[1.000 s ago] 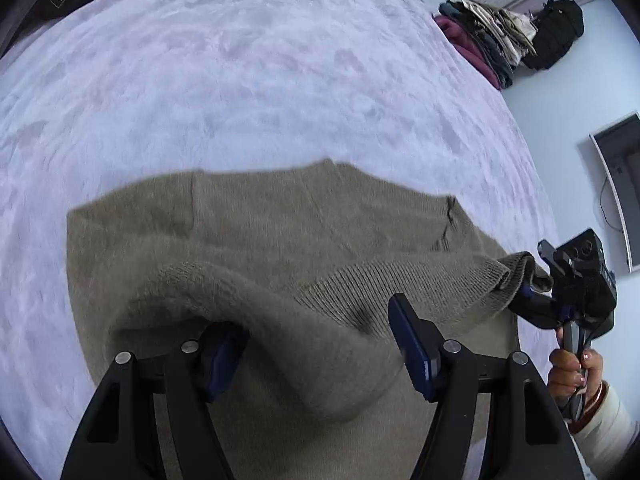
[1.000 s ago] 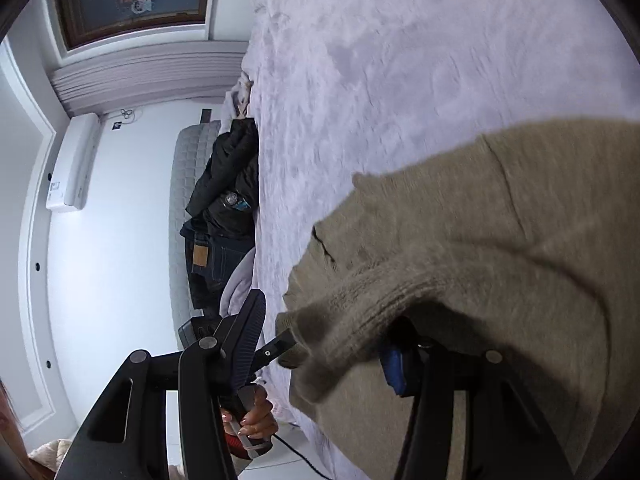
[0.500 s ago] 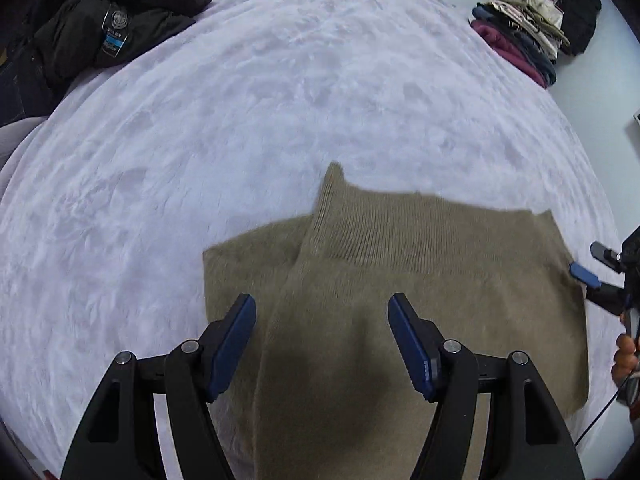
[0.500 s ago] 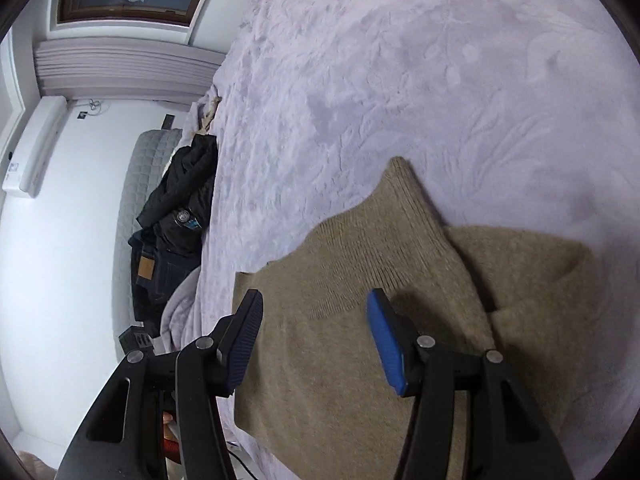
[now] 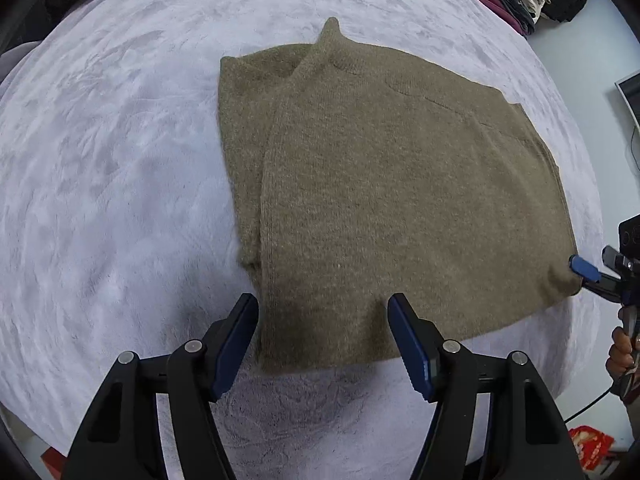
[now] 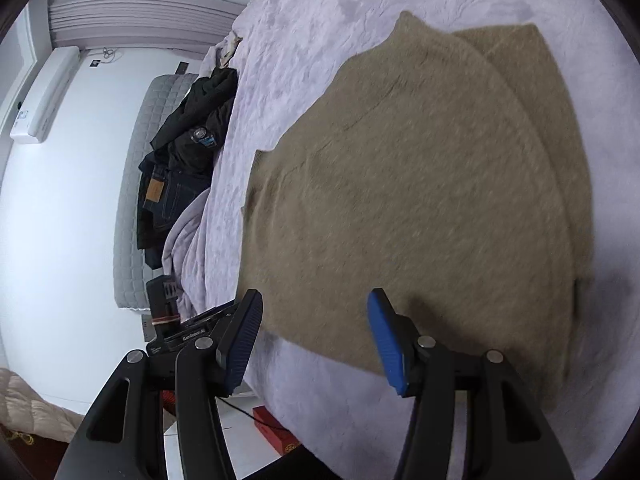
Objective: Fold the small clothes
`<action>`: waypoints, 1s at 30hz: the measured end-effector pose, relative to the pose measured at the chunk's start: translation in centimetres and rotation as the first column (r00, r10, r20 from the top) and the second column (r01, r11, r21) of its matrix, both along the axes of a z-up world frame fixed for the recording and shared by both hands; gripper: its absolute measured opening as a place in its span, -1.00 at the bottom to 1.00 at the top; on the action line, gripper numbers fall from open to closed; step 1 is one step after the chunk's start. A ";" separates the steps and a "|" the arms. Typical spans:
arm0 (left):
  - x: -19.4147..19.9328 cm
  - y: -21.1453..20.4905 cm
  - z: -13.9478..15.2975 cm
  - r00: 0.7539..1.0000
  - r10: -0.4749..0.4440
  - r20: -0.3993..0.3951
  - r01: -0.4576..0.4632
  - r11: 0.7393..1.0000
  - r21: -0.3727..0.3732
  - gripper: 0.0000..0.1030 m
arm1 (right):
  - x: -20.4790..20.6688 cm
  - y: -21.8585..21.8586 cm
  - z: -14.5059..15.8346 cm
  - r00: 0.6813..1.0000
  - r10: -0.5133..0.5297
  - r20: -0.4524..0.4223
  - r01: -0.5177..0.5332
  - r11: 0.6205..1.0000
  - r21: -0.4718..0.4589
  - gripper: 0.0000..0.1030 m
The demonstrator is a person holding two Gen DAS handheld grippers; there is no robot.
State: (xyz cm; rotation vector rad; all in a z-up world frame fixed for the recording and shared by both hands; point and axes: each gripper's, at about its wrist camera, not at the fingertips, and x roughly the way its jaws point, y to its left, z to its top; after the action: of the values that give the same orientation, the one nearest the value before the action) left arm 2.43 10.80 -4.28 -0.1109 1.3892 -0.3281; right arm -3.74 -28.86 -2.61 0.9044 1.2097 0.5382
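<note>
Bed (image 5: 120,152), lilac plush cover, carries everything. Olive knit sweater (image 5: 392,200) lies flat on it, folded over itself, near the bed's front edge; a narrower under-layer shows along one side. Dark jacket and jeans (image 6: 180,160) heaped at the bed's far edge. Left claw (image 5: 322,340) spread, empty, over the sweater's near hem. Right claw (image 6: 314,336) spread, empty, at the sweater's near corner.

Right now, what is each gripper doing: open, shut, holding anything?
Left gripper: open, holding nothing, above the sweater.
Right gripper: open, holding nothing.
</note>
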 end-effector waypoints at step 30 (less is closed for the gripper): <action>-4.4 3.4 0.1 0.994 0.039 0.104 -0.053 0.988 0.142 0.28 | -4.1 12.7 -4.7 0.982 0.007 -0.188 -0.047 0.977 -0.210 -0.45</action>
State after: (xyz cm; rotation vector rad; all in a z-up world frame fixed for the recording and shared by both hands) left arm -2.01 14.20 -4.15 -0.0066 1.3039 -0.1908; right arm -7.81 -16.20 -7.27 0.7681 1.4225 0.3414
